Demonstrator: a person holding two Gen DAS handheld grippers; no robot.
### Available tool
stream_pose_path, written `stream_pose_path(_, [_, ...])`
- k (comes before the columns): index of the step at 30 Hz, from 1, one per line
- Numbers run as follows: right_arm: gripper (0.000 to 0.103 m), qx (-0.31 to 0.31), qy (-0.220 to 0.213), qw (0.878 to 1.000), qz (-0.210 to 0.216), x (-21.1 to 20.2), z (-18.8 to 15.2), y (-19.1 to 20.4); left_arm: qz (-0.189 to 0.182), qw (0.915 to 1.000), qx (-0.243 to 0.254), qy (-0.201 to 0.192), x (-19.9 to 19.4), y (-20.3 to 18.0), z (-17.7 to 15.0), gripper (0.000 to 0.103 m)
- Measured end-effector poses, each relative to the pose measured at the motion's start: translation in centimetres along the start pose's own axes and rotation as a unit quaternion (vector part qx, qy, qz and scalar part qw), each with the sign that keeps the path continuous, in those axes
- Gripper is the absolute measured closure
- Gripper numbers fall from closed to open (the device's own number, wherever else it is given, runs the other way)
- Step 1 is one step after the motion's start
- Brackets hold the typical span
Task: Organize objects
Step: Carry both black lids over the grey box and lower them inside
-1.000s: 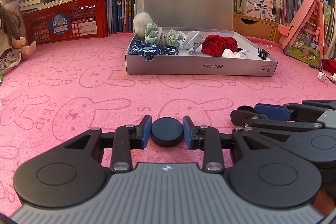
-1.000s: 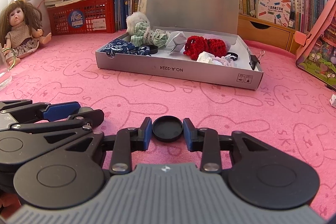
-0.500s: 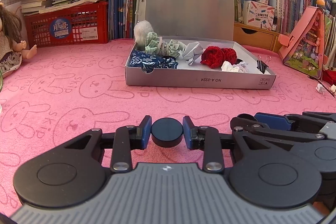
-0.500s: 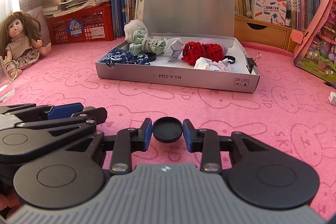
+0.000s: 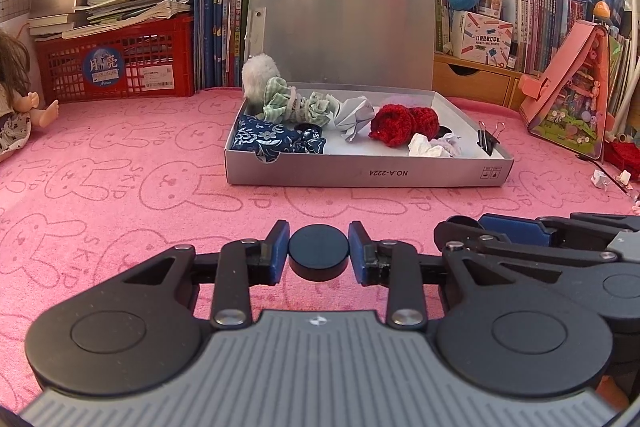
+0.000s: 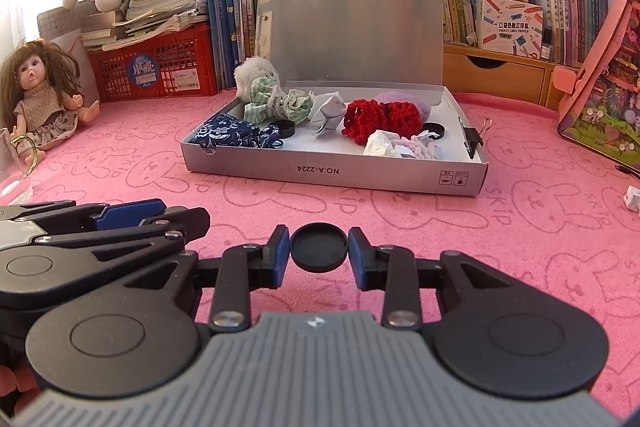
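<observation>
My left gripper [image 5: 319, 251] is shut on a black round cap [image 5: 319, 251], flat side up, above the pink mat. My right gripper [image 6: 319, 246] is shut on a second black round lid [image 6: 319, 247], hollow side up. The two grippers are side by side. An open grey box [image 5: 368, 173] [image 6: 336, 175] stands ahead on the mat. It holds a blue patterned cloth [image 5: 272, 141], green checked scrunchies [image 5: 296, 105], a white fluffy ball [image 5: 258, 75], folded grey paper [image 5: 354, 115], red knitted pieces [image 5: 404, 121], white crumpled paper [image 5: 426, 146] and black lids [image 6: 284, 127].
A black binder clip [image 5: 489, 141] is on the box's right wall. A doll [image 6: 40, 95] and a glass [image 6: 12, 167] are at the left, a red crate [image 5: 116, 63] and books behind, a pink toy case [image 5: 572, 99] at the right, small white scraps [image 5: 602, 181] on the mat.
Both grippers have risen a little while still holding their black lids; the box now appears lower and more of the shelf tops show.
</observation>
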State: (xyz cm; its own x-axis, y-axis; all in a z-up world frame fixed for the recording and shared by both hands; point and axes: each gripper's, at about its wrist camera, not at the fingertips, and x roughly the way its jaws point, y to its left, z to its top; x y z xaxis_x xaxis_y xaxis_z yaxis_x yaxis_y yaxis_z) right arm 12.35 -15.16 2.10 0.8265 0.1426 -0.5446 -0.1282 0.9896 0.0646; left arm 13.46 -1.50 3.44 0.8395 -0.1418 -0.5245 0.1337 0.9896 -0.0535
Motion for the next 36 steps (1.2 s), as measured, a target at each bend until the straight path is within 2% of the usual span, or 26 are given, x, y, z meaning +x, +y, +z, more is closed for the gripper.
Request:
stream_pose_path(10, [0.065, 0.009, -0.011, 1.0, -0.004, 1.3, 3.2, -1.4, -0.005, 0.9997, 0.012, -0.02, 1.8, -1.0, 3.6, 0.066])
stream_pose_path(15, [0.066, 0.025, -0.004, 1.0, 0.009, 2.5, 5.2, -2.8, -0.023, 0.999, 0.006, -0.037, 3.3, -0.7, 5.2, 0.066])
stream_pose_path(28, [0.066, 0.092, 0.031, 0.995, -0.001, 7.0, 8.3, -7.9, 0.004, 0.9997, -0.006, -0.022, 9.6, 0.5, 8.9, 0.066])
stream_pose_path(36, [0.067, 0.17, 0.058, 0.983, 0.025, 9.7, 9.5, -11.2, -0.011, 0.9998, -0.015, 0.005, 13.0, 1.3, 9.9, 0.066])
